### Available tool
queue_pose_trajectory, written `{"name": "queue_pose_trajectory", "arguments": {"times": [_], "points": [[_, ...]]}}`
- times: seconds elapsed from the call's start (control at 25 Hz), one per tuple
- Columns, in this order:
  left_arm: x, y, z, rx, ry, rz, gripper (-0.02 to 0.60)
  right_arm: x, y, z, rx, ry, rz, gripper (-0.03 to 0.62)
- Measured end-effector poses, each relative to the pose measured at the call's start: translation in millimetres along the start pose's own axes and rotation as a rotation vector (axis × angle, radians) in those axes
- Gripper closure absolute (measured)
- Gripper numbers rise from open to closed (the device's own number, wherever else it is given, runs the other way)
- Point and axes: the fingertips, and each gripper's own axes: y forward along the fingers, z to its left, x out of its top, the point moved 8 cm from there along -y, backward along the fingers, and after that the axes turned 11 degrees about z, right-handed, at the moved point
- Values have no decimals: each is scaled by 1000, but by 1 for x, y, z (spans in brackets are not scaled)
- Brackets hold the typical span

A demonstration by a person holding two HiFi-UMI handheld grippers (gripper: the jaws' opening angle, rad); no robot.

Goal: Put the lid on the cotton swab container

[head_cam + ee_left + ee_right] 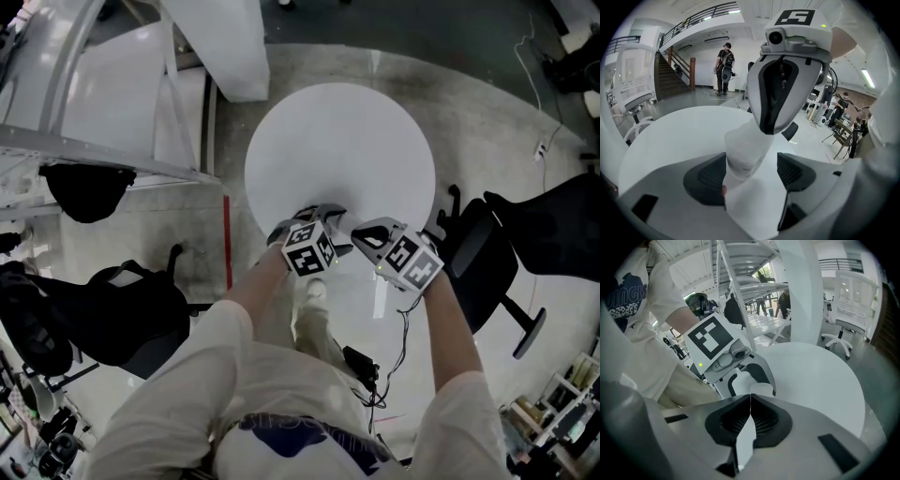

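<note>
The cotton swab container [742,152], a small white translucent cylinder, sits tilted between the jaws of my left gripper [750,171], which is shut on it low over the round white table [337,131]. My right gripper [768,127] comes down from above, and its tips cover the container's top. In the right gripper view the right gripper [750,399] is shut with nothing between its pads, its tips against the container's white lid [762,389]; whether that lid is seated I cannot tell. In the head view the left gripper [314,217] and right gripper [364,234] meet at the table's near edge and hide the container.
Black office chairs stand at the right [511,248] and the left [122,314] of the table. A white metal staircase frame [103,112] runs along the left. A cable and a small black box [361,361] lie on the floor by my feet. A person [724,65] stands far off.
</note>
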Motion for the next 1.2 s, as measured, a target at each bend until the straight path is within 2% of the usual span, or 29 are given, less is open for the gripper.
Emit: {"name": "queue_pose_trajectory", "arguments": {"times": [0.48, 0.8, 0.88, 1.0, 1.2], "points": [[0, 1, 0, 2, -1, -5, 245, 1, 3, 0, 3, 9, 28, 583], [2, -2, 2, 14, 5, -12, 245, 0, 3, 0, 4, 6, 5, 582], [3, -5, 4, 23, 6, -20, 245, -1, -1, -1, 7, 41, -42, 576], [5, -13, 7, 41, 4, -38, 245, -3, -15, -8, -17, 153, -175, 571], [12, -35, 10, 84, -26, -108, 245, -12, -43, -25, -183, 338, -399, 569]]}}
